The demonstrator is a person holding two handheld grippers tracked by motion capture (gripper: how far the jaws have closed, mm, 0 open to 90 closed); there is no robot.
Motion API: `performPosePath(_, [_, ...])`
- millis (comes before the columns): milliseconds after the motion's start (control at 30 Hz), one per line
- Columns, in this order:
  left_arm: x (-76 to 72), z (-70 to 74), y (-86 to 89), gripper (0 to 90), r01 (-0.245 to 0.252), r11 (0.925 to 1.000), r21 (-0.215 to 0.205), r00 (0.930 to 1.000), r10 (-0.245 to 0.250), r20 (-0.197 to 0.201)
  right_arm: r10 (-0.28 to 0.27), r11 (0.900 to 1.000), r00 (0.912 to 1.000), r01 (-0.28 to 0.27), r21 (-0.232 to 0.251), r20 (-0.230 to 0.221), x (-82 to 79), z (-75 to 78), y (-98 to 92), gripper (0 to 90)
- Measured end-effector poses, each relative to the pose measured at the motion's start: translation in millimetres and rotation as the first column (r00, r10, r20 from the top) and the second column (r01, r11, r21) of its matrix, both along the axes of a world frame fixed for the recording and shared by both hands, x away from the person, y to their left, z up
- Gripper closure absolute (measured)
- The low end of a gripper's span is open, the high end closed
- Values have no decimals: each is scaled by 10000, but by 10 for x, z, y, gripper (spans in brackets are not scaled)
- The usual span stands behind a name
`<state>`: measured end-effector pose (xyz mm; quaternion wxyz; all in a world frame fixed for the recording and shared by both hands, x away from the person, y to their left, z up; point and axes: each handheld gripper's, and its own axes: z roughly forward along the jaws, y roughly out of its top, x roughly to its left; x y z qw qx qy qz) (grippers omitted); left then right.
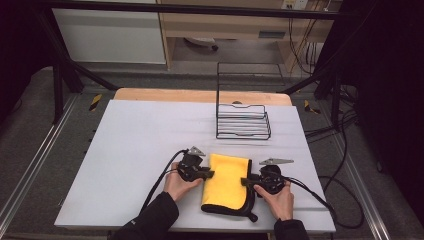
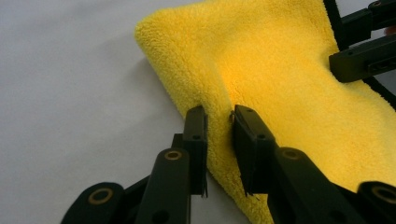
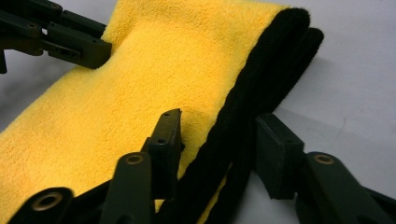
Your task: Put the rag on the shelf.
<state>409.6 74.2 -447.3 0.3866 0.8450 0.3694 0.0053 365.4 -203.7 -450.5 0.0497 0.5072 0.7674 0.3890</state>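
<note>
**Cloth pinched at both side edges**

Cloth [image 1: 227,181], yellow with black trim, lies folded on the near middle of the white table [image 1: 140,150], between the two grippers. Left gripper [image 1: 209,174] meets its left edge; right gripper [image 1: 246,181] meets its right edge. Each is held in one of the person's hands, forearms entering from the near side.

Left gripper view: the two black jaws stand close together with a raised fold of the yellow edge [image 2: 219,116] squeezed between the pads. Jaws clamped on the cloth. The opposite gripper's jaws show at the far right of this view, touching the cloth's other side.

Right gripper view: the jaws straddle the thick black-trimmed edge [image 3: 243,135]. Left pad rests on the yellow pile; right pad sits just beside the black trim, on the table side. Whether that pad presses on the trim I cannot tell, so the grip is uncertain here. The other gripper's jaws show at upper left, on the cloth.

Surroundings: a black wire rack [image 1: 243,120] stands on the far right part of the table, well apart from the cloth. Table surface between rack and cloth is bare. Cables trail from both grippers toward the near edge and to the right.
</note>
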Motion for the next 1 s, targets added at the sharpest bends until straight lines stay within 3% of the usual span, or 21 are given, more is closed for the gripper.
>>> performPosePath(233, [-8, 18, -16, 811, 7, 10000, 71, 10000, -8, 48, -96, 9994, 9988, 113, 338, -487, 84, -3, -13, 752])
performPosePath(467, [-44, 44, 7, 834, 21, 10000, -18, 9995, -21, 310, -83, 9991, 9996, 94, 417, -271, 80, 15, -29, 779])
performPosePath(567, [-51, 42, 24, 836, 31, 10000, 33, 9995, -32, 318, 68, 9997, 10000, -66, 253, -41, 79, 14, -33, 725])
performPosePath(733, [-50, 38, 36, 835, 215, 9994, 270, 9990, -225, 378, 120, 9996, 9956, -95, -273, 925, 144, -29, -35, 479])
performPosePath(867, [-37, 35, 45, 813, 241, 9995, 197, 9987, -250, 442, 286, 9995, 9956, -272, -167, 894, 227, -41, -38, 446])
performPosePath(1000, [45, 56, 55, 691, -145, 9999, -18, 9983, 145, 566, 754, 9962, 9901, -698, -513, 1183, 254, -46, -39, 413])
